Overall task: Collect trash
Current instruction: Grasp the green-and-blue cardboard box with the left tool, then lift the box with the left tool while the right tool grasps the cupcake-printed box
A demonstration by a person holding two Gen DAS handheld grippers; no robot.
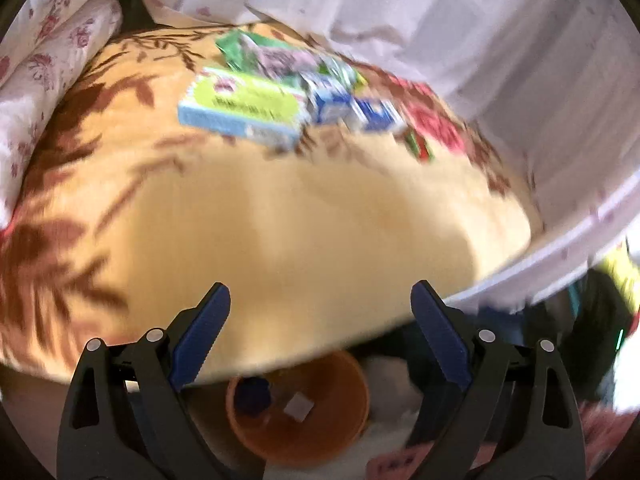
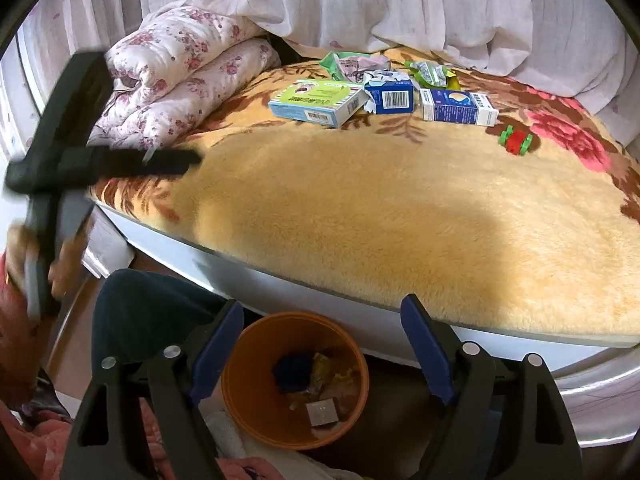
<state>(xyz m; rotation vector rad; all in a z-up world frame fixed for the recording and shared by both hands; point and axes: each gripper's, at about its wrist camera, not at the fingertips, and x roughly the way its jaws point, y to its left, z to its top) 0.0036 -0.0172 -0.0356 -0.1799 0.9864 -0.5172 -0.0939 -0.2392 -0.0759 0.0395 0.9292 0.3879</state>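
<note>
**Bin part filled, most of the trash still up on the bed**

Both my grippers are empty. The left gripper (image 1: 320, 300) has its blue pads spread wide with nothing between them, and the right gripper (image 2: 322, 316) is likewise released, jaws apart over bare air.

Directly below and between the right gripper's fingers sits the round orange plastic bin (image 2: 248, 412) on the floor, hard against the bed's edge. It already holds a few pieces: something dark blue, some yellowish wrappers and a small grey square. So I judge that part of the collecting is done.

What is left lies well ahead of both grippers, at the far side of the yellow plush floral blanket (image 2: 360, 208): a flat lime-green and light-blue cardboard box (image 2: 316, 102), a torn blue and white carton (image 2: 390, 94) touching it, a second blue and white carton (image 2: 458, 108) lying on its side just to the right, crumpled green foil wrappers (image 2: 352, 62) behind them, and a small red and green plastic spool (image 2: 516, 140) apart, further right.

I reckon the job is under halfway; each piece still needs a reach forward and a carry back to the bin.
</note>
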